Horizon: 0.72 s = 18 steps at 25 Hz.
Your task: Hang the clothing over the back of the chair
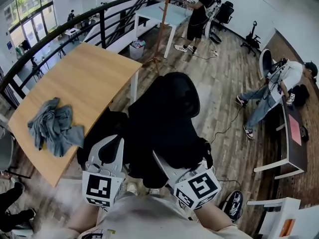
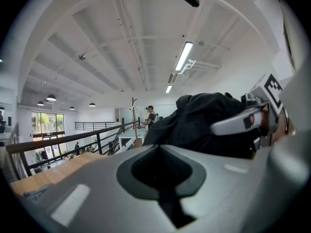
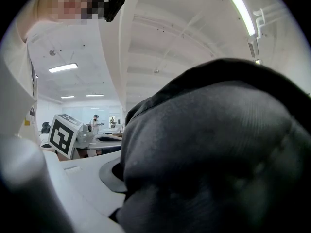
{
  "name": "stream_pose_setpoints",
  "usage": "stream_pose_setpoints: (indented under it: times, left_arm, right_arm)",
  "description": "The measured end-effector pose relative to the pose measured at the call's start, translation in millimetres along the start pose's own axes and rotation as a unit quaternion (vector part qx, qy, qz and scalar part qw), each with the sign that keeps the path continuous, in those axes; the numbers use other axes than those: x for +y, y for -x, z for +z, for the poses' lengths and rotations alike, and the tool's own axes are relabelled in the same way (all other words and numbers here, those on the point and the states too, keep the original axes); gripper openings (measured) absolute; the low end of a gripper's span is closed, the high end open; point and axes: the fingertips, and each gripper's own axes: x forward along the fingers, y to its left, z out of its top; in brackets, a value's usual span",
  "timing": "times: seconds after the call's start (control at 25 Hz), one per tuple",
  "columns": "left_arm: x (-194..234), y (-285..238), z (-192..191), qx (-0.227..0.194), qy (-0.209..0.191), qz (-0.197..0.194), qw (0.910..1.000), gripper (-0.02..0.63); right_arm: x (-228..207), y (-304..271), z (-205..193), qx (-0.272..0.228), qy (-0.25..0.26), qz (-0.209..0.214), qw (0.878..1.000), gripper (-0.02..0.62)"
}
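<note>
Lying crumpled on the wooden table (image 1: 75, 78) at far left, a grey cloth (image 1: 54, 126) sits well apart from the work. Next comes the left tool (image 1: 109, 143), its jaws pressed together with nothing visible between them, just beside the edge of the black garment (image 1: 167, 118). That garment, thick and soft, hangs bunched in the middle, raised in front of the person and slumping around both tools. The right tool (image 1: 167, 166) is buried in it, apparently clenched on a fold that spills over its jaws. Limp and probably weighty for cloth, it should sag and slide rather than keep a shape. Taking hold near the collar or shoulders, spread wide, looks best for an even drape. No chair back can be picked out under the fabric.
</note>
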Motion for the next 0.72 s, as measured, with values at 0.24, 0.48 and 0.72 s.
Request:
stream_pose_setpoints:
  times: [0.24, 0.48, 0.72]
  left_arm:
    - [-10.9, -8.0, 5.3, -0.001, 0.009, 0.019, 0.9998, 0.003]
    - [-8.4, -4.8, 8.3, 0.001, 0.006, 0.035, 0.9994, 0.003]
    - [7.6, 4.2, 12.2, -0.003, 0.012, 0.062, 0.998, 0.003]
  right_arm:
    - [-21.1, 5.3, 5.5, -0.006, -0.013, 0.01, 1.0, 0.172]
    - [-22.3, -0.3, 6.7, 0.0, -0.025, 0.035, 0.999, 0.172]
    - [-6.9, -18.6, 15.5, 0.005, -0.028, 0.075, 0.997, 0.172]
